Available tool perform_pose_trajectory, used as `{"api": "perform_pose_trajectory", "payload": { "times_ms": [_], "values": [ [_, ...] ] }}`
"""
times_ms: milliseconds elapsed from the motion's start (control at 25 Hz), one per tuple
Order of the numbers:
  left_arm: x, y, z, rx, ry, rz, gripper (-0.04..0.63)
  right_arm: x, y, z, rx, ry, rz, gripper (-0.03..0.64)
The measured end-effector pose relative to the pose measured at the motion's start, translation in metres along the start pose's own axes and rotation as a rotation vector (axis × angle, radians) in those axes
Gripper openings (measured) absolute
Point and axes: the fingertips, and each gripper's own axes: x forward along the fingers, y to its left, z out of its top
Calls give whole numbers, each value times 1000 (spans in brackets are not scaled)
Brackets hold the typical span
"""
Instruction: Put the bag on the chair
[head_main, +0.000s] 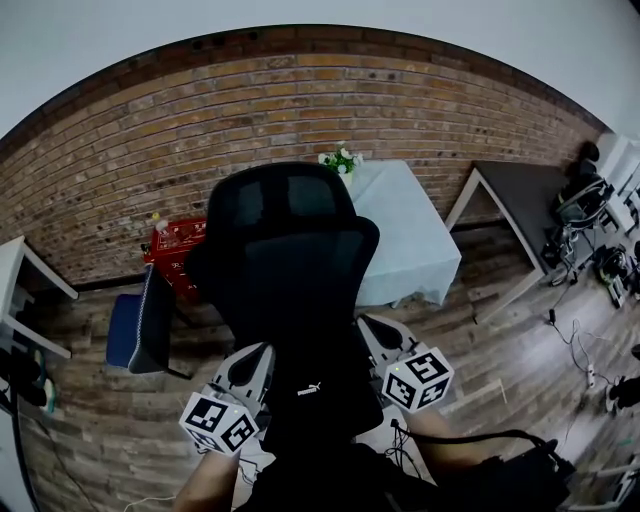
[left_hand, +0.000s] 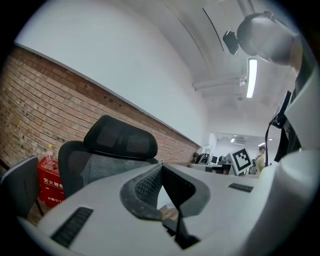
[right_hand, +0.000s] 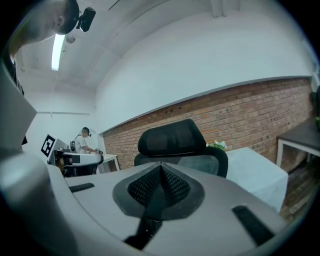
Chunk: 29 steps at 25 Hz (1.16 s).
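Black on black, so hard to part by eye: look for the bag (head_main: 312, 400) at lower centre of the head view, hanging in the air just in front of the tall backrest of the chair (head_main: 290, 260), not yet on the seat; seat itself hidden in all 3 views. Could slip free: only a thin pinch on each of 2 straps, with the whole weight pulling down. Could also swing into the backrest or snag on the headrest on the way over, and nudge the chair off line. Uneven lifting likely to tip the load. Left claw (left_hand: 161, 169) closed tight on a dark strap (left_hand: 181, 234); right claw (right_hand: 160, 167) likewise clamped on its own strap. Both held up side by side, flanking the bag at lower left and lower right, roughly level and pointing at the chair.
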Motion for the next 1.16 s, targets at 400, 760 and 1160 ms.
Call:
{"api": "perform_pose_trajectory", "payload": {
  "times_ms": [400, 760, 1160],
  "values": [
    [1, 10, 6, 4, 26, 72, 9, -6, 5, 16, -44, -39, -14, 17],
    [-7, 16, 19, 41, 1, 105, 11, -7, 13, 27, -69, -51, -24, 17],
    [-17, 28, 31, 65, -32, 159, 9, -6, 13, 34, -83, -57, -34, 17]
  ]
}}
